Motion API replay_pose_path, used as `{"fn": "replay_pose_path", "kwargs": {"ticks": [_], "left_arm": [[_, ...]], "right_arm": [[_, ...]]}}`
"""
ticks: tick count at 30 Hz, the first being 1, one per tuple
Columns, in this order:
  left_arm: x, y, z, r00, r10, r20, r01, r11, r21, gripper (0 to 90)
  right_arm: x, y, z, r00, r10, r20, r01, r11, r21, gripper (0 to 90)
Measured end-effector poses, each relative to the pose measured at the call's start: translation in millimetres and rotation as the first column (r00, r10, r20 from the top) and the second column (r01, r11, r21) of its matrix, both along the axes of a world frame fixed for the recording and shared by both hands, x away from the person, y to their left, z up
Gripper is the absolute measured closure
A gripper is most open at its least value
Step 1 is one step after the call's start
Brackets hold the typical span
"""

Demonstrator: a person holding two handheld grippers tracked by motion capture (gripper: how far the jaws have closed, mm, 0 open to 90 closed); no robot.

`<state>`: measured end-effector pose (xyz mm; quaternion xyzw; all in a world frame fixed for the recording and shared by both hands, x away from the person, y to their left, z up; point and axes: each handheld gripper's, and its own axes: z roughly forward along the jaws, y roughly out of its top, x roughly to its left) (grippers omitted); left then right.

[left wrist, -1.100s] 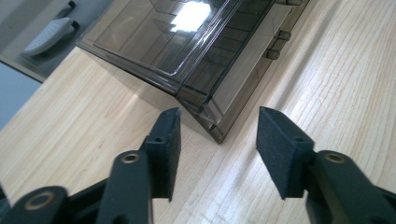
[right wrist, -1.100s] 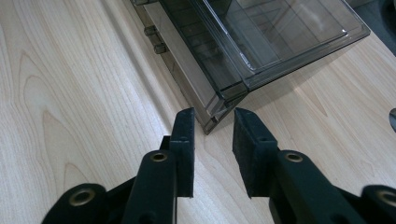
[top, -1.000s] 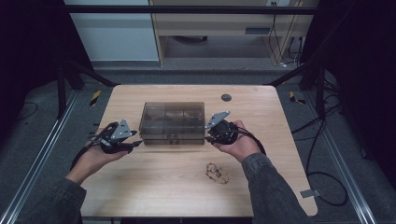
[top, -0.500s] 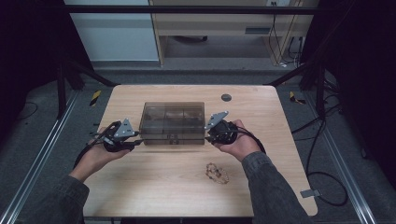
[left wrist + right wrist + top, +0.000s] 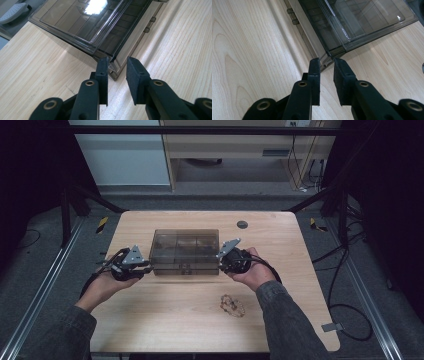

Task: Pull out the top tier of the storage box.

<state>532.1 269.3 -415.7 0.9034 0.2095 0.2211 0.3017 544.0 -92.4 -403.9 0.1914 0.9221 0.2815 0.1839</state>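
Note:
A smoky clear plastic box (image 5: 185, 247) with its lid down sits in the middle of the wooden table (image 5: 295, 270). My left gripper (image 5: 146, 267) is at the box's front left corner, my right gripper (image 5: 223, 264) at its front right corner. In the left gripper view the box (image 5: 82, 22) pokes its corner between the tips of my left gripper (image 5: 117, 67); a gap shows on one side. In the right gripper view the box (image 5: 352, 20) has its corner just between the tips of my right gripper (image 5: 327, 66). Both pairs of jaws have just been closing.
A small beaded chain (image 5: 232, 305) lies on the table in front of my right hand. A dark round plug (image 5: 242, 224) sits in the tabletop behind the box. A latch (image 5: 186, 268) is on the box's front wall. Metal frame rails run along both sides.
The left gripper has edged in to the box's corner. The right gripper has barely shifted. The box has not moved.

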Motion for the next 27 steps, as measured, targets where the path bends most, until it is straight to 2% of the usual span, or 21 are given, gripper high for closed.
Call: {"fn": "replay_pose_path", "kwargs": {"ticks": [15,27], "left_arm": [[1.3,-0.6,2.3,0.9999,0.007,-0.011,-0.007,0.9999,0.016,77.8],[0.9,-0.3,4.6,0.9992,0.011,-0.038,-0.011,0.9997,0.021,82.1]], "right_arm": [[5.0,7.4,-0.2,0.9999,0.010,-0.008,-0.011,0.9997,-0.020,84.8],[3.9,7.2,1.3,0.9998,0.015,-0.011,-0.015,0.9995,-0.027,86.0]]}}
